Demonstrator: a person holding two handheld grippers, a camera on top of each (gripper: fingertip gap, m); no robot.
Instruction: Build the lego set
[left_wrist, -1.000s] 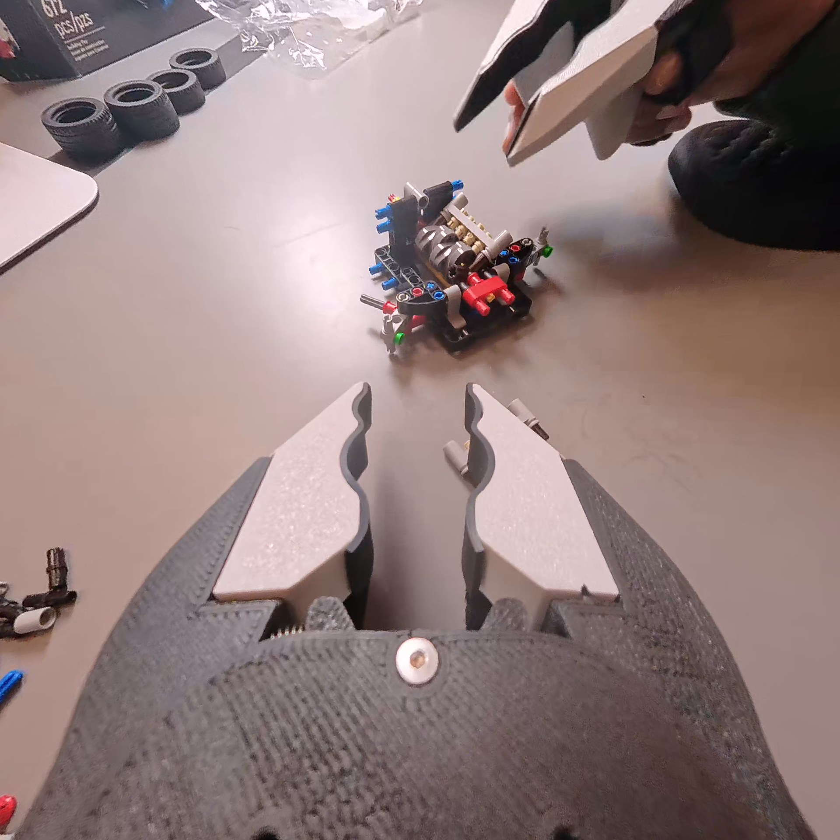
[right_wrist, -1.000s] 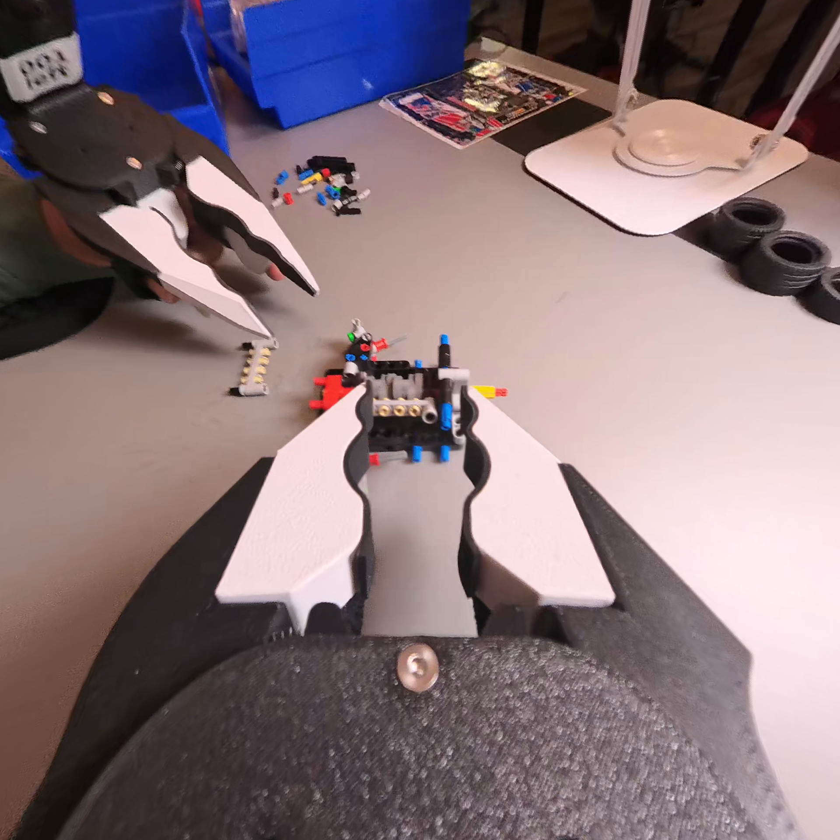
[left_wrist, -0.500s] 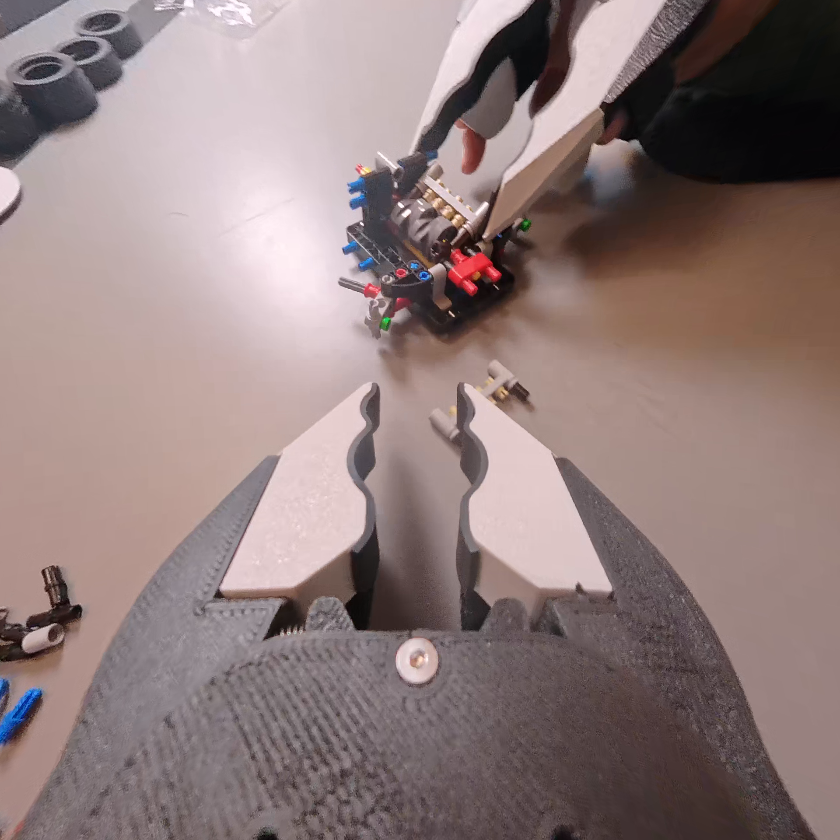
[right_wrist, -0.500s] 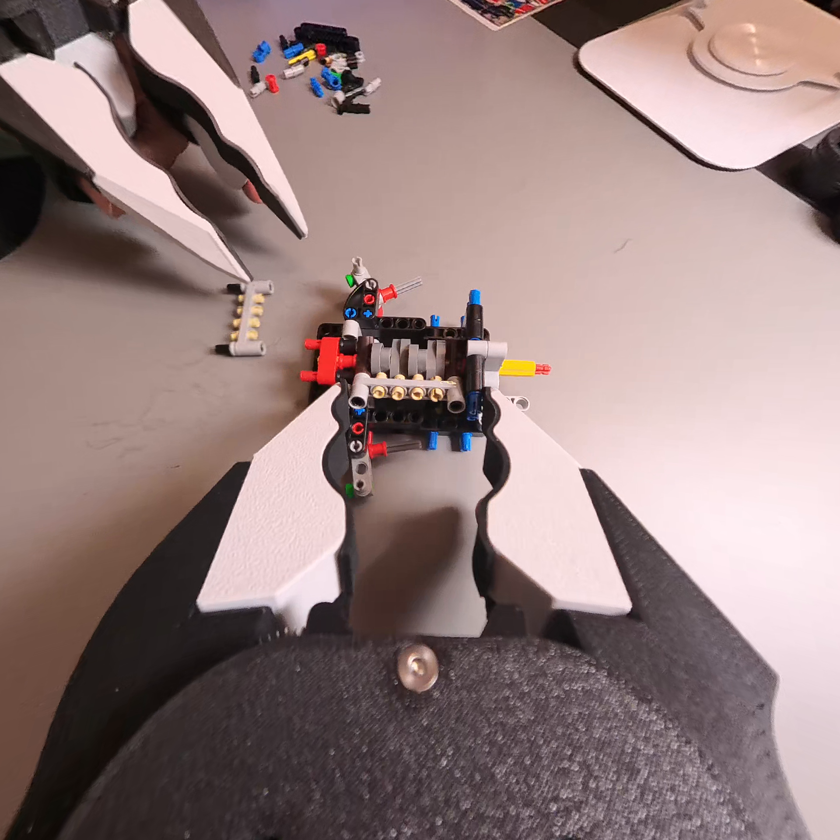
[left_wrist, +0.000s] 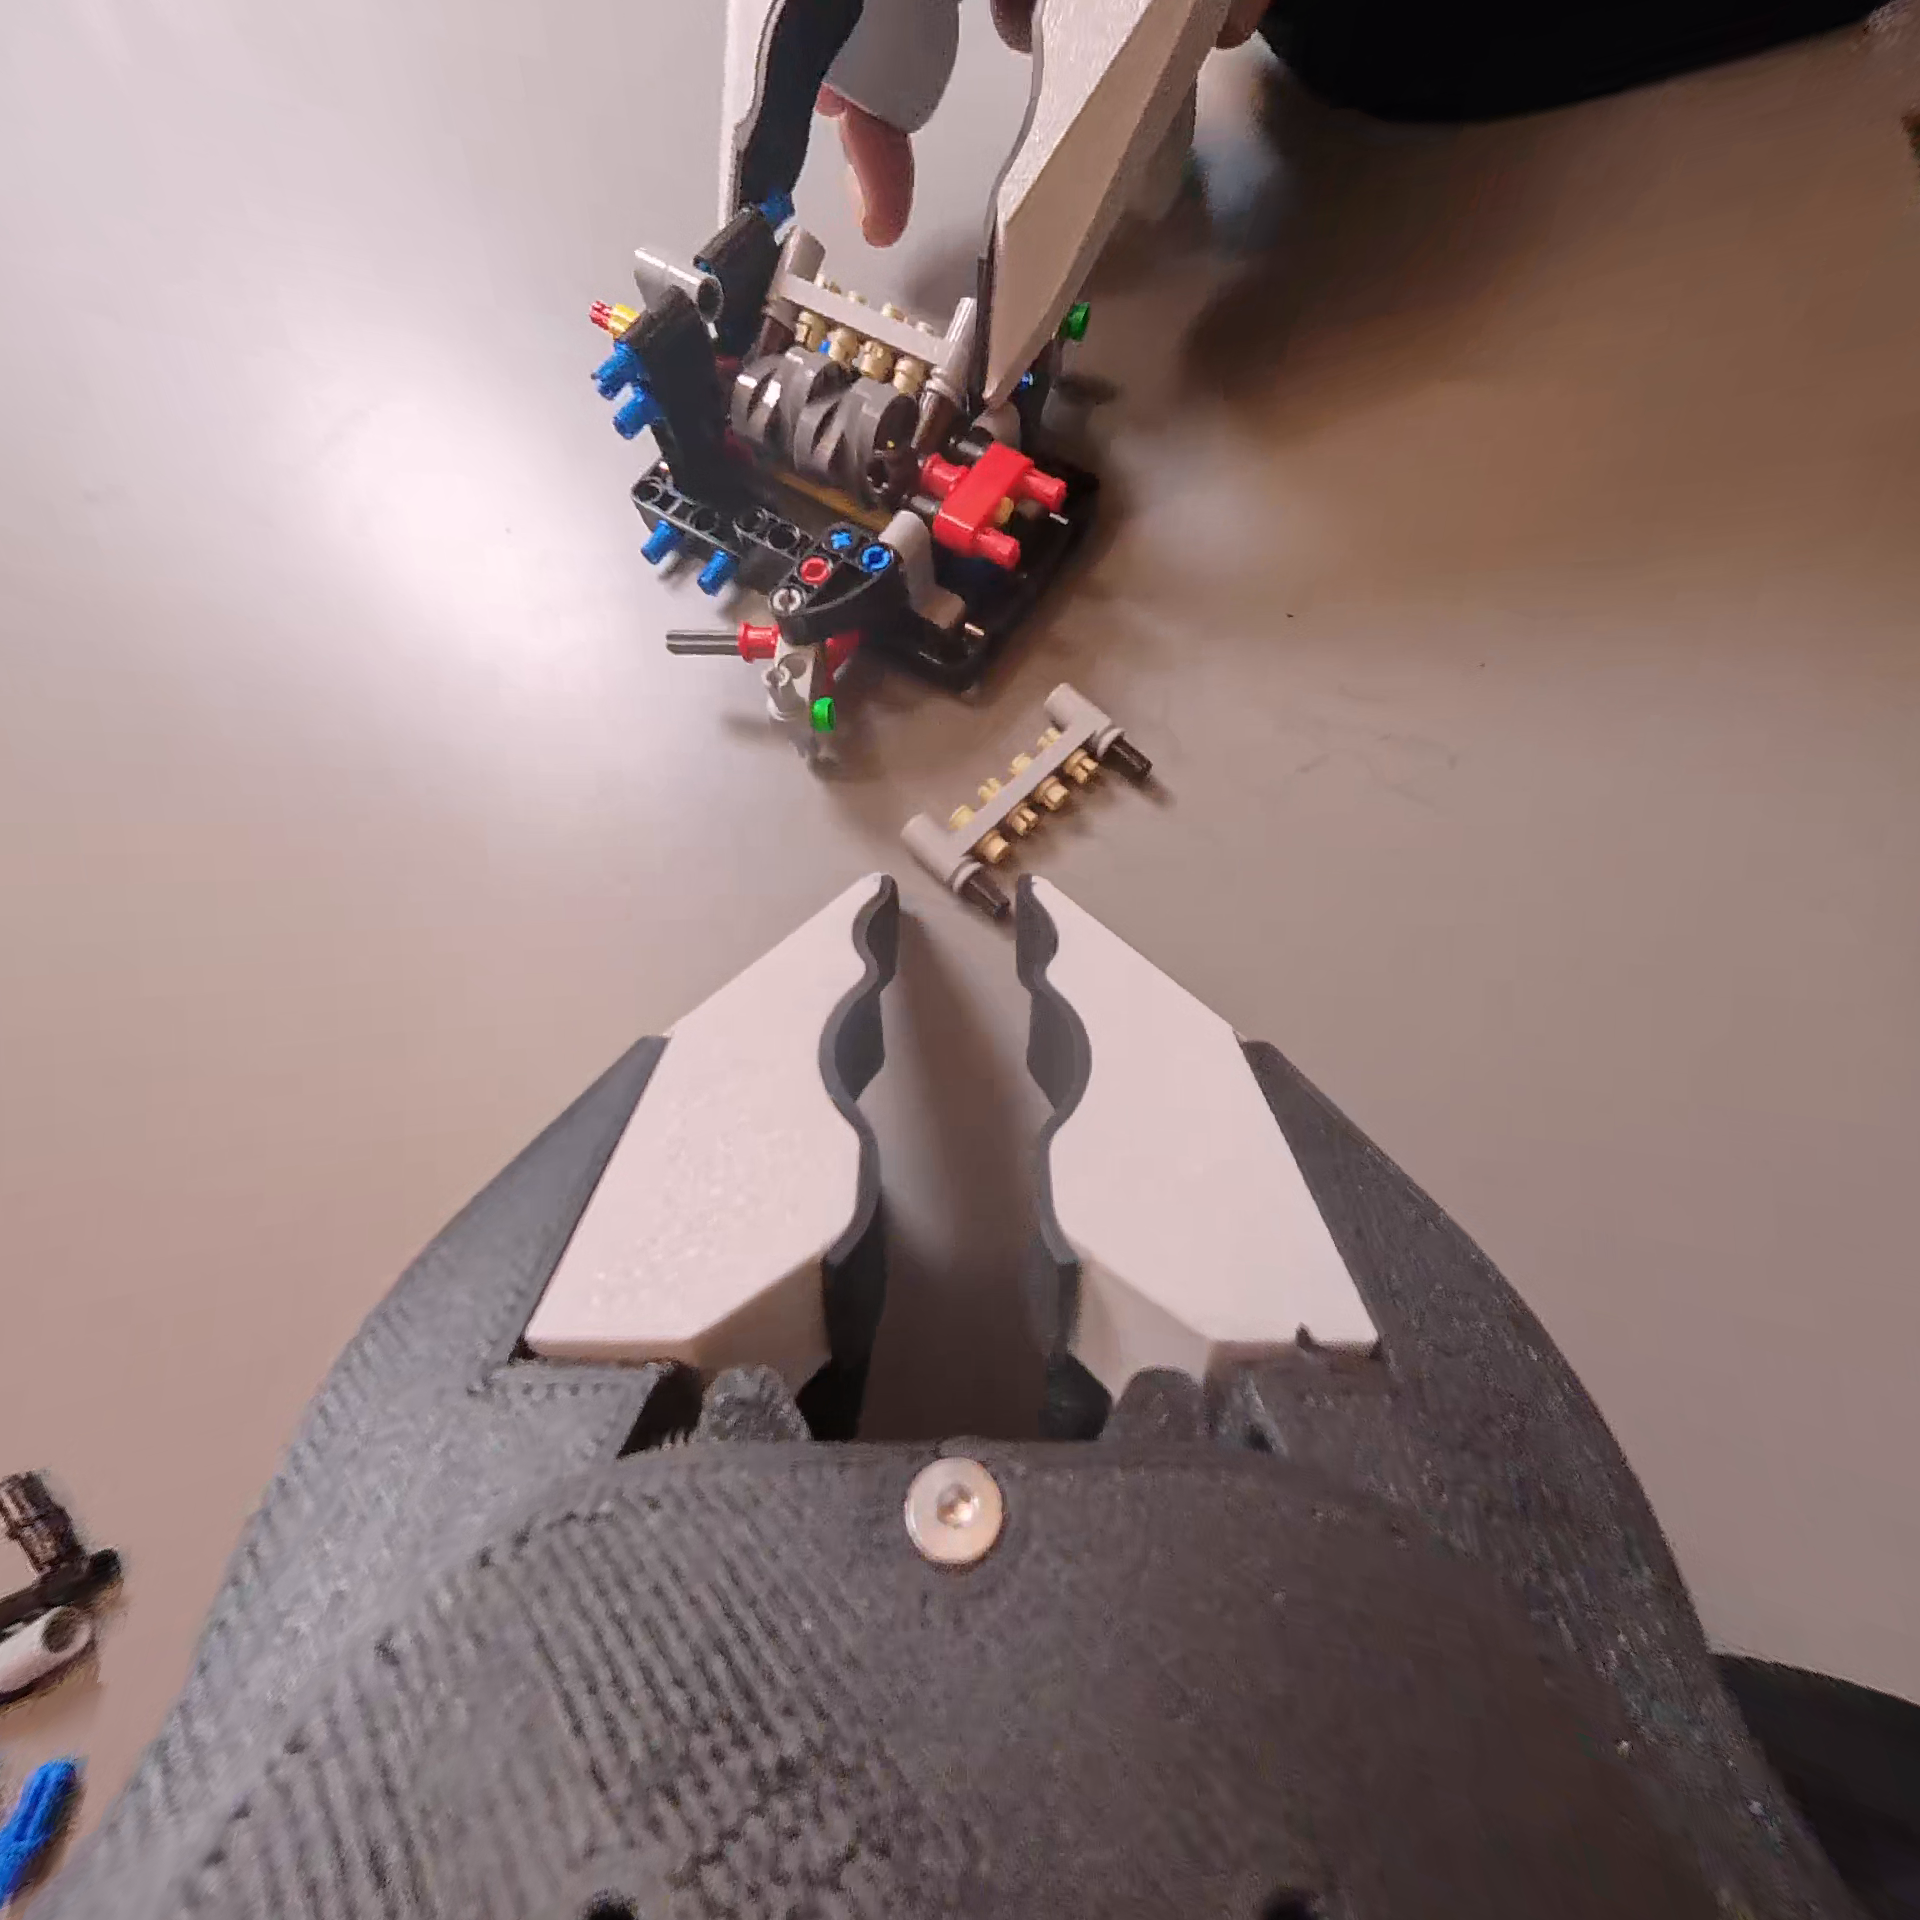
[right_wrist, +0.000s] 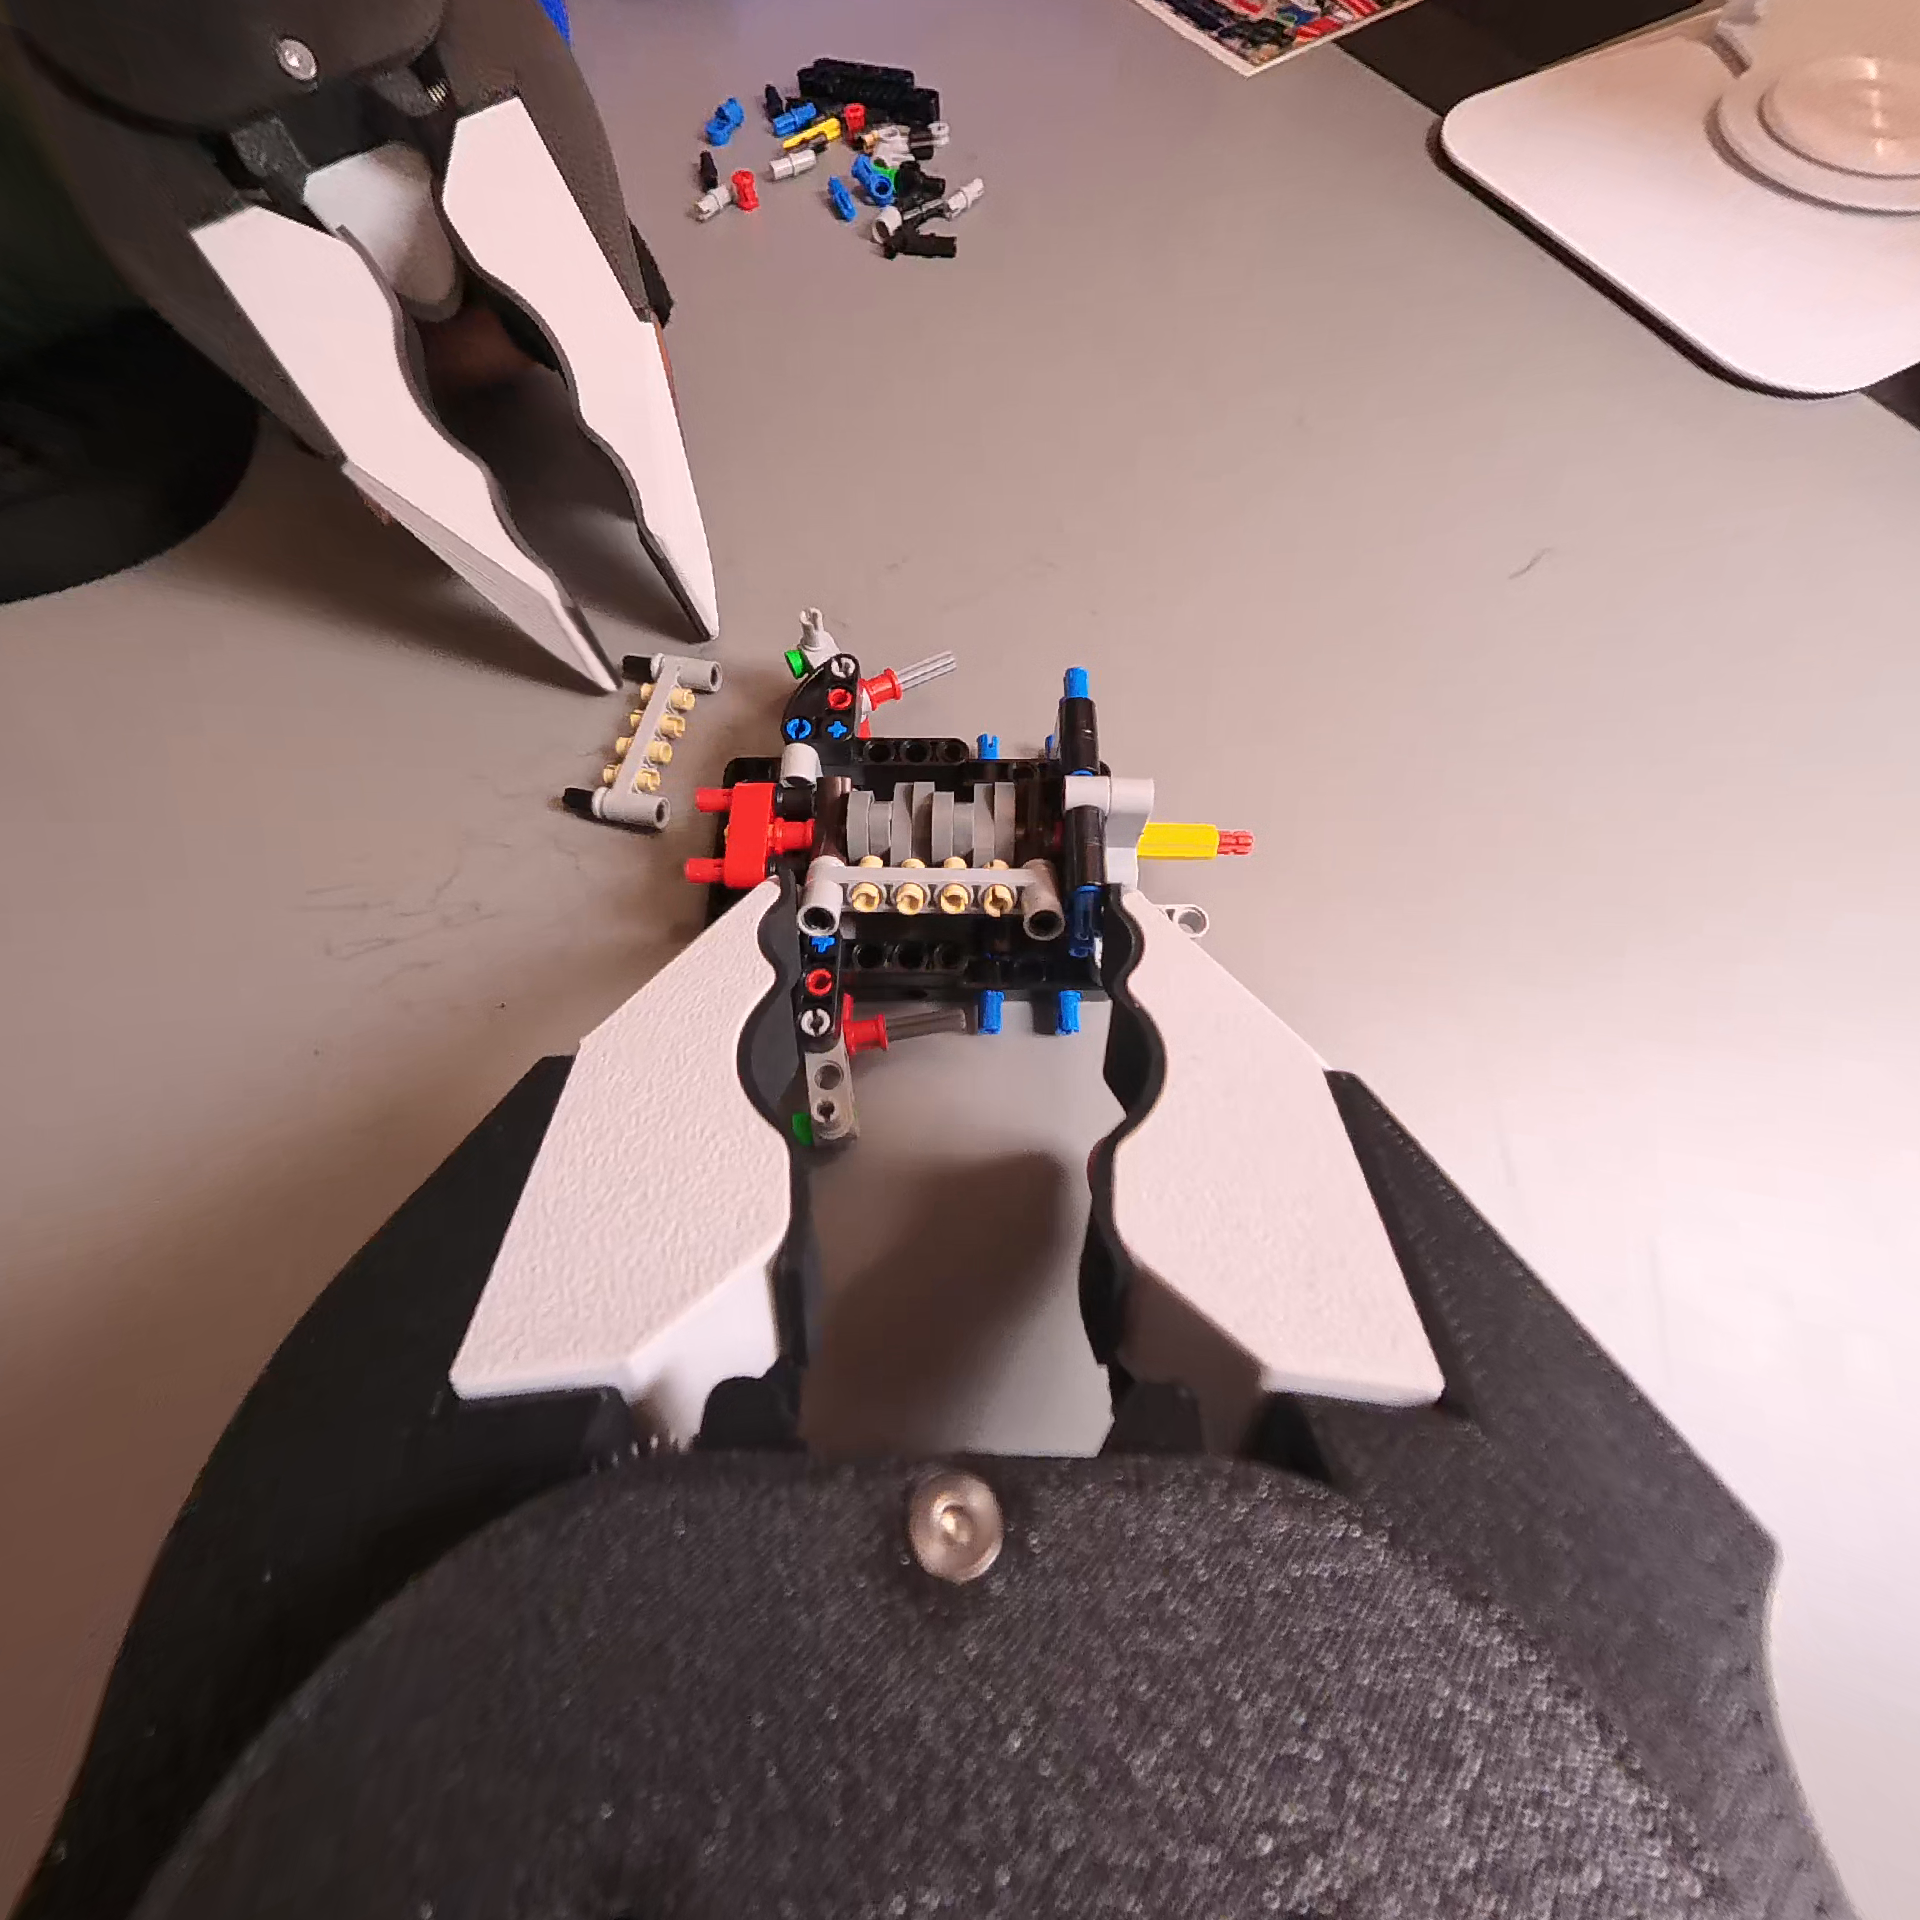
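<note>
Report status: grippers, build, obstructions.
Left gripper open, empty, tips near loose grey beam. Right gripper open, straddling lego assembly. Nothing blocking.

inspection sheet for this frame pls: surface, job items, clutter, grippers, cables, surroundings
Surface: grey table, bare between items.
Job's things: partly built lego assembly on the table; loose grey beam with tan pins lying beside it.
Clutter: pile of small loose parts; a few more pieces at the table edge.
Grippers: left gripper open, tips just short of the loose beam; right gripper open, fingers either side of the assembly.
Cables: nothing seen.
Surroundings: white stand base, printed booklet.
</note>
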